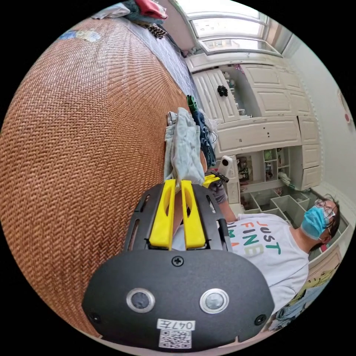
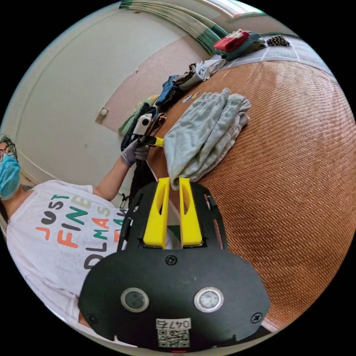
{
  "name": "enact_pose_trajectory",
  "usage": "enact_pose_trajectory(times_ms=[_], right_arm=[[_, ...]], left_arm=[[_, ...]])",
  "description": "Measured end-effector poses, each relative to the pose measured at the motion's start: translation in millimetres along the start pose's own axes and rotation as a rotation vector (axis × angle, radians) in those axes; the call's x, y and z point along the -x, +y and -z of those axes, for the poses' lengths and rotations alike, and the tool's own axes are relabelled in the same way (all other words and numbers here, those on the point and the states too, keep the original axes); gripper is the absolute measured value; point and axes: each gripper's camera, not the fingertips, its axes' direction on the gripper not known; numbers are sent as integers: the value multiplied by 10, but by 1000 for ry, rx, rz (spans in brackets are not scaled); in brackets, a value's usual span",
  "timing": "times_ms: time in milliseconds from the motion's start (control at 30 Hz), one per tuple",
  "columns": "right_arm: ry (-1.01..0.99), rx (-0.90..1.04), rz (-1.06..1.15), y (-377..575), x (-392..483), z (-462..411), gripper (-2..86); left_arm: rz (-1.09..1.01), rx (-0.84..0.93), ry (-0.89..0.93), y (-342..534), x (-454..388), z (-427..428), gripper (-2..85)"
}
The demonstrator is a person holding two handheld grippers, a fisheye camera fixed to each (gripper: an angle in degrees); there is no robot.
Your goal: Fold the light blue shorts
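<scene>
mid-frame in both views, the shorts (image 1: pixel 184 144) (image 2: pixel 205 134) lie bunched on the mat (image 1: pixel 85 148). each gripper (image 1: pixel 177 182) (image 2: pixel 171 180) pinches an edge with closed jaws. likely a fold in hand; next, carry the edge across.

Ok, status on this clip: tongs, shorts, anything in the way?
Left tongs shut on light blue shorts. Right tongs shut on the same edge. Shorts bunched on woven mat. Clothes piles beyond, not obstructing.
</scene>
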Motion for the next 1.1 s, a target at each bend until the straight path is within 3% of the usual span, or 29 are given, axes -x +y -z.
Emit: enact_pose_trajectory(times_ms=[133, 267, 567, 700, 867, 967, 1100], right_arm=[[167, -230, -32, -183, -55, 567, 145], [240, -250, -75, -649, -334, 465, 187], [123, -193, -227, -1376, -719, 26, 50], [172, -214, -110, -1681, -256, 338, 31], [253, -246, 111, -2541, 675, 823, 27], [313, -249, 202, -3300, 1186, 987, 27], [213, -257, 273, -4571, 1605, 964, 28]], left_arm=[[-50, -17, -197, 117, -439, 87, 43], [-130, -73, -347, 146, -1011, 116, 42], [-191, -142, -287, 207, -1161, 126, 19], [-218, -211, -270, 241, -1037, 387, -2], [-336, -306, -388, 207, -802, 632, -9], [-280, -341, -387, 225, -594, 632, -10], [-235, -420, -371, 127, -651, 654, -10]])
